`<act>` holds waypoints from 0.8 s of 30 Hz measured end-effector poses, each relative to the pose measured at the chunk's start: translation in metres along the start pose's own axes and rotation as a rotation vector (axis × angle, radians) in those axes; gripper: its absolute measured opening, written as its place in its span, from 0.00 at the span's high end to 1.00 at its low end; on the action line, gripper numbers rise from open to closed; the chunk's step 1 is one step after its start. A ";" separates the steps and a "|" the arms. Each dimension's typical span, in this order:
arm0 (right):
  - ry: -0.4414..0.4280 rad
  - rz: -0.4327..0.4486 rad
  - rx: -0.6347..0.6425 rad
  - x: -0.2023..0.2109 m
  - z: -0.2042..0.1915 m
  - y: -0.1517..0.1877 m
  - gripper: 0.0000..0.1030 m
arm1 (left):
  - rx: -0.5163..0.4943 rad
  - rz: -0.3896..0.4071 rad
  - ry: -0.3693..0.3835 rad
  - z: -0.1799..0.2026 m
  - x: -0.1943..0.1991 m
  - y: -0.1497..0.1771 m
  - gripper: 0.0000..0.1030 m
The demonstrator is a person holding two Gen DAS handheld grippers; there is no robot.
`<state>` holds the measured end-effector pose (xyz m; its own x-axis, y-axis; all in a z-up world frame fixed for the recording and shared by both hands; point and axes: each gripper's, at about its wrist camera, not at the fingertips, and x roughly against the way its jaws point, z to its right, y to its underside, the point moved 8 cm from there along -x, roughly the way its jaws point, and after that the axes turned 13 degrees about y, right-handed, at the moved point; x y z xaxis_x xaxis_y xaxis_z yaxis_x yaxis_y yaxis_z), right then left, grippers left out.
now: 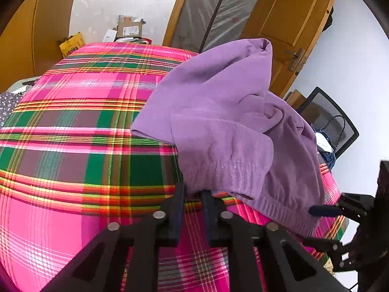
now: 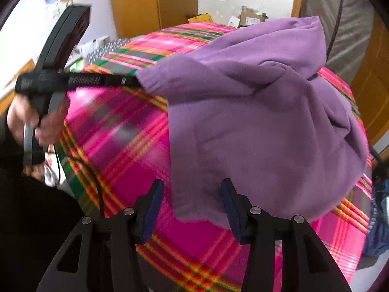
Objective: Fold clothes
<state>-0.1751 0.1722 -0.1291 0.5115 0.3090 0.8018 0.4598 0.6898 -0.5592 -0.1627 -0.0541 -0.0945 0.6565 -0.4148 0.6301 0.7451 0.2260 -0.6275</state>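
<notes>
A purple fleece garment [image 1: 218,112] lies crumpled on the pink plaid cover [image 1: 73,146], its ribbed hem toward me. In the left wrist view my left gripper [image 1: 193,192] has its jaws narrow, pinching the hem's near left corner. From the right wrist view the same left gripper [image 2: 133,82] reaches in from the left and holds the corner of the purple garment [image 2: 255,121]. My right gripper [image 2: 192,194] stands open, its fingers on either side of the garment's near edge and the pads [image 2: 153,202] off the cloth. One of its blue pads [image 1: 321,210] shows by the hem's right end.
A person's hand [image 2: 22,119] grips the left tool's handle. Cardboard boxes [image 1: 128,30] are piled beyond the far edge. To the right stand a wooden door [image 1: 291,24] and a mesh chair [image 1: 335,121]. Blue cloth [image 2: 379,231] hangs at the right edge.
</notes>
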 end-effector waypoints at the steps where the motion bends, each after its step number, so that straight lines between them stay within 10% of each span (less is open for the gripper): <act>1: 0.007 0.002 0.013 0.000 -0.002 0.002 0.51 | 0.001 0.002 -0.002 0.000 0.000 -0.001 0.93; 5: 0.040 -0.001 0.048 -0.004 -0.004 0.008 0.52 | 0.013 0.014 -0.010 -0.003 0.001 -0.005 0.95; 7: 0.053 -0.001 0.034 -0.005 0.000 0.008 0.73 | 0.020 0.019 -0.015 -0.005 0.003 -0.007 0.95; 13: 0.026 0.034 0.014 0.004 0.001 -0.001 0.73 | 0.038 0.066 -0.051 -0.018 0.019 -0.023 0.96; 24: -0.260 0.184 0.037 0.032 -0.044 -0.067 0.74 | 0.073 0.215 -0.176 -0.078 0.082 -0.091 0.96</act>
<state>-0.1573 0.1072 -0.0754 0.3790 0.5843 0.7176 0.3477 0.6287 -0.6956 -0.1856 -0.1771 -0.0218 0.8058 -0.1923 0.5601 0.5891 0.3579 -0.7245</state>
